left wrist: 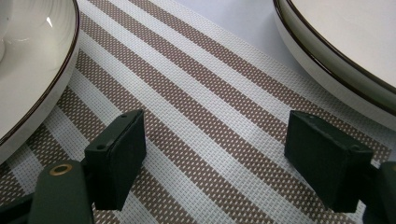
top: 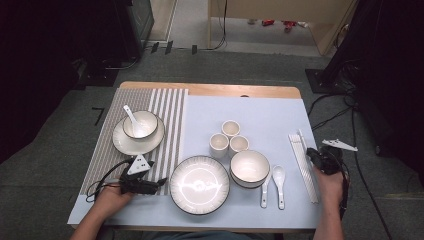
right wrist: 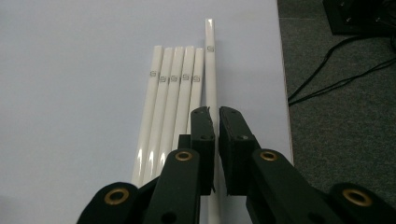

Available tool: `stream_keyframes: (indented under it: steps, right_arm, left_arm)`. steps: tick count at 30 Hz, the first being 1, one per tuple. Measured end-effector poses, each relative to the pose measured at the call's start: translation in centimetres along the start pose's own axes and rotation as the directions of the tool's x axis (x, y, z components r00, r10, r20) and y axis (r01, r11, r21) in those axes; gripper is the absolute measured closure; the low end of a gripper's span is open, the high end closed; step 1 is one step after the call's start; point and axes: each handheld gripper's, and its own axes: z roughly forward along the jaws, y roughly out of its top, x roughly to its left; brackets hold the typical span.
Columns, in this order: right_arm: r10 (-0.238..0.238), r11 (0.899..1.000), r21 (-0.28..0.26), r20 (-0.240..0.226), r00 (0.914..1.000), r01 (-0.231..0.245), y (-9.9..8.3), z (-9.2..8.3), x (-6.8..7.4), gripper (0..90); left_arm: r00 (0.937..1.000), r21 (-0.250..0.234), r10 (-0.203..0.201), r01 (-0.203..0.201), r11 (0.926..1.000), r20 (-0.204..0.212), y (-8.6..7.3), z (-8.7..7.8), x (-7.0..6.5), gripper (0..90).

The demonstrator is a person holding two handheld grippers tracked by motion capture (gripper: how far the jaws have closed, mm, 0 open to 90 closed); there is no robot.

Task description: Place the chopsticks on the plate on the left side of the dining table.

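My left gripper (top: 159, 182) (left wrist: 215, 140) stands open low over the striped placemat (top: 165, 115) (left wrist: 201, 93), with nothing between its jaws. It sits between the small plate (top: 120, 145) (left wrist: 28, 98) that carries a bowl (top: 145, 120) with a spoon, and the large plate (top: 199, 184) (left wrist: 336, 51). My right gripper (top: 312, 152) (right wrist: 216, 112) is shut on the rightmost white chopstick (right wrist: 210, 56), which reaches farther forward than the others. Several more white chopsticks (top: 302, 160) (right wrist: 173, 93) lie side by side just left of it on the pale blue mat (right wrist: 70, 93).
Three small cups (top: 230, 137) stand in the middle of the blue mat (top: 265, 115). A bowl (top: 249, 167) sits to the right of the large plate, with two white spoons (top: 277, 185) beside it. The table's right edge (right wrist: 284, 93) runs close to the chopsticks, with cables on the floor beyond.
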Motion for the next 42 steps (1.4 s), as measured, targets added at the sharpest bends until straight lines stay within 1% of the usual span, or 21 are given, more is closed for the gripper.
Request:
stream_keyframes:
  steps: [3,5,12,13,15,17,19,23,25,28,30,34,37,38,40,41,42]
  right_arm:
    - [0.011,1.000,-0.003,-0.009,0.9999,-0.011,0.1,-0.2,-0.1,85.1]
    - [0.010,1.000,-0.005,-0.012,0.9999,-0.010,0.2,-0.3,-0.2,85.1]
    - [0.007,1.000,0.021,0.001,1.0000,-0.007,0.0,0.4,-0.2,85.1]
    - [-0.004,1.000,0.023,0.009,1.0000,0.004,-0.1,0.7,-0.2,85.1]
    - [-0.004,1.000,0.020,0.011,0.9999,0.004,-0.1,0.7,-0.2,85.1]
    - [-0.016,1.000,0.004,0.026,0.9995,0.016,-0.1,0.9,-0.1,85.0]
    - [-0.013,1.000,-0.001,0.028,0.9995,0.013,-0.2,1.0,0.0,84.9]
    - [-0.015,1.000,0.013,0.029,0.9995,0.015,-0.2,1.0,0.0,83.9]
    - [-0.022,1.000,0.016,0.028,0.9994,0.021,-0.2,0.9,0.0,82.8]
    - [-0.056,0.998,0.015,0.040,0.9976,0.055,-0.6,0.6,0.2,81.8]
    - [-0.062,0.998,0.017,0.046,0.9971,0.061,-0.7,0.5,0.2,81.8]
    - [-0.087,0.996,0.017,0.058,0.9945,0.087,-0.8,0.4,0.4,84.4]
    - [-0.083,0.996,0.017,0.056,0.9950,0.082,-0.8,0.4,0.4,85.0]
    - [-0.059,0.998,0.015,0.047,0.9971,0.058,-0.8,0.4,0.2,85.1]
    - [-0.051,0.999,0.015,0.042,0.9978,0.050,-0.7,0.4,0.2,85.2]
    - [-0.035,0.999,0.008,0.035,0.9988,0.035,-0.6,0.4,0.1,85.2]
    - [-0.035,0.999,0.008,0.035,0.9988,0.035,-0.6,0.4,0.1,85.2]
  left_arm:
    - [1.0000,-0.001,-0.002,0.002,1.0000,0.000,0.0,0.0,0.0,21.1]
    - [1.0000,0.000,0.000,0.000,1.0000,0.000,0.0,0.0,0.0,21.1]
    - [1.0000,-0.001,-0.002,0.002,1.0000,0.000,0.0,0.0,0.0,21.1]
    - [1.0000,-0.001,-0.002,0.002,1.0000,0.000,0.0,0.0,0.0,21.2]
    - [1.0000,-0.001,-0.001,0.001,1.0000,0.000,0.0,0.0,0.0,21.1]
    - [1.0000,0.000,0.000,0.000,1.0000,0.000,0.0,0.0,0.0,21.1]
    - [1.0000,0.001,0.001,-0.001,1.0000,0.000,0.0,0.0,0.0,21.1]
    - [1.0000,0.000,0.001,-0.001,1.0000,-0.001,0.0,0.0,0.0,21.1]
    - [1.0000,-0.001,-0.001,0.001,1.0000,-0.001,0.0,0.0,0.0,21.2]
    - [1.0000,-0.001,-0.002,0.002,1.0000,-0.001,0.0,0.0,0.0,21.1]
    - [1.0000,-0.002,-0.002,0.002,1.0000,0.000,0.0,0.0,0.0,21.2]
    - [1.0000,-0.001,0.000,0.000,1.0000,-0.001,0.0,0.0,0.0,21.1]
    - [1.0000,-0.001,0.000,0.000,1.0000,-0.001,0.0,0.0,0.0,21.2]
    - [1.0000,-0.001,0.000,0.000,1.0000,-0.001,0.0,0.0,0.0,21.2]
    - [1.0000,-0.001,0.000,0.000,1.0000,-0.001,0.0,0.0,0.0,21.1]
    - [1.0000,-0.001,0.000,0.000,1.0000,-0.001,0.0,0.0,0.0,21.1]
    - [1.0000,-0.001,0.000,0.000,1.0000,-0.001,0.0,0.0,0.0,21.1]
